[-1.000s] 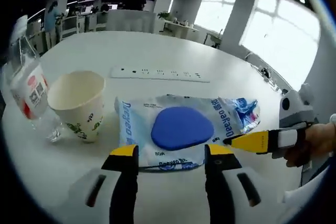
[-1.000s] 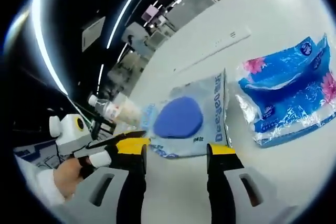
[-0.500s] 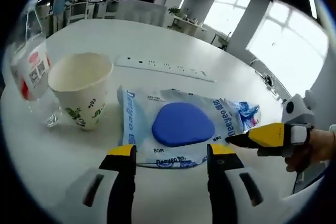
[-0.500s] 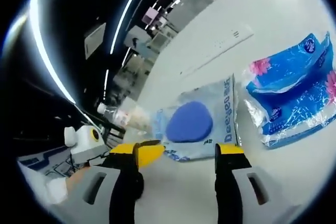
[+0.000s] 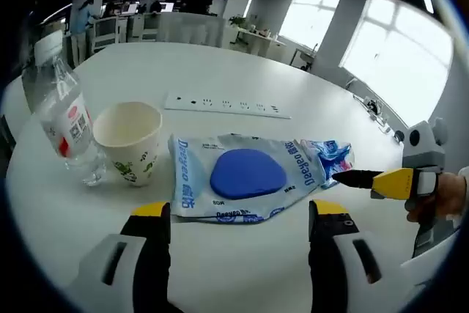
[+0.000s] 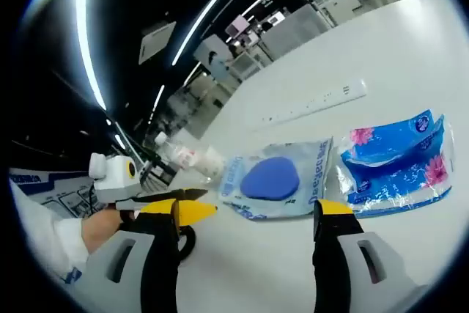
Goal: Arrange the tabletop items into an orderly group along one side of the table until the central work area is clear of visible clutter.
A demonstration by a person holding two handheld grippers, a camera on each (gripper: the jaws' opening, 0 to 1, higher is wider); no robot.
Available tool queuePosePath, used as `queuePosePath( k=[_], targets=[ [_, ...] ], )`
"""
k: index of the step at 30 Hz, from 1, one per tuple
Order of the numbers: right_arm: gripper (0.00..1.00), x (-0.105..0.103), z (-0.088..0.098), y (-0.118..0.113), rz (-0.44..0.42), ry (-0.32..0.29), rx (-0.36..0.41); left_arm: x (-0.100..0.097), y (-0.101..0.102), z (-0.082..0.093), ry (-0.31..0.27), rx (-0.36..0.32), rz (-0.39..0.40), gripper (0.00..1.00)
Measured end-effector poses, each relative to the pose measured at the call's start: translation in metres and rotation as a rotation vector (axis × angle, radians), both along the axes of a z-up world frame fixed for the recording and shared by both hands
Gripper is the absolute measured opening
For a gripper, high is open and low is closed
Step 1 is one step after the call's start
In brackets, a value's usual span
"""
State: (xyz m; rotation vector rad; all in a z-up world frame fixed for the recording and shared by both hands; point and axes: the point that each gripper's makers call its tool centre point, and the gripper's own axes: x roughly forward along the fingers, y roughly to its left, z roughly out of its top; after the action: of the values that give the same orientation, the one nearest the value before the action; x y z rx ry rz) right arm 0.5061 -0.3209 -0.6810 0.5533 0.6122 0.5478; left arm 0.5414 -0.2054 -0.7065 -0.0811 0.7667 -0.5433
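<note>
bottle (image 5: 64, 126), cup (image 5: 130, 141), wipes pack (image 5: 242, 177) side by side

Centre of the left gripper view: the wet-wipes pack (image 5: 242, 177) reads "Deeyeo" along both short ends. The bottle label (image 5: 67, 124) at left is too small to read.

Ahead of the left tongs, a glossy crinkled plastic wipes pack (image 5: 242, 177); a matt paper cup (image 5: 130, 140); a clear plastic bottle (image 5: 64, 121); the table (image 5: 242, 262) smooth, perhaps laminate.

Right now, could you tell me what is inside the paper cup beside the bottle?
The paper cup shows a bare cream inner wall near its rim; its bottom is hidden by the near wall.
</note>
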Motion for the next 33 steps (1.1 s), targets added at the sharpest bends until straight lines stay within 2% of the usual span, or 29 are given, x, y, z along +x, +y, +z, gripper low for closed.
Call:
queuePosePath(
  k=[11, 17, 23, 27, 33],
  targets=[
    [0.78, -0.032, 0.005, -0.027, 0.013, -0.043, -0.09, -0.027, 0.013, 0.021, -0.049, 0.014, -0.02, 0.84],
    [0.79, -0.045, 0.01, -0.042, 0.017, -0.068, -0.124, -0.043, 0.03, 0.021, -0.053, 0.041, -0.015, 0.85],
    [0.81, -0.059, 0.015, -0.057, 0.017, -0.066, -0.127, -0.06, 0.048, 0.02, -0.043, 0.058, 0.006, 0.85],
    [0.81, -0.071, 0.016, -0.072, 0.015, -0.069, -0.153, -0.071, 0.062, 0.019, -0.041, 0.091, 0.013, 0.85],
    [0.82, -0.087, 0.017, -0.098, -0.022, -0.066, -0.166, -0.081, 0.077, 0.02, -0.041, 0.086, 0.044, 0.85]
  ],
)
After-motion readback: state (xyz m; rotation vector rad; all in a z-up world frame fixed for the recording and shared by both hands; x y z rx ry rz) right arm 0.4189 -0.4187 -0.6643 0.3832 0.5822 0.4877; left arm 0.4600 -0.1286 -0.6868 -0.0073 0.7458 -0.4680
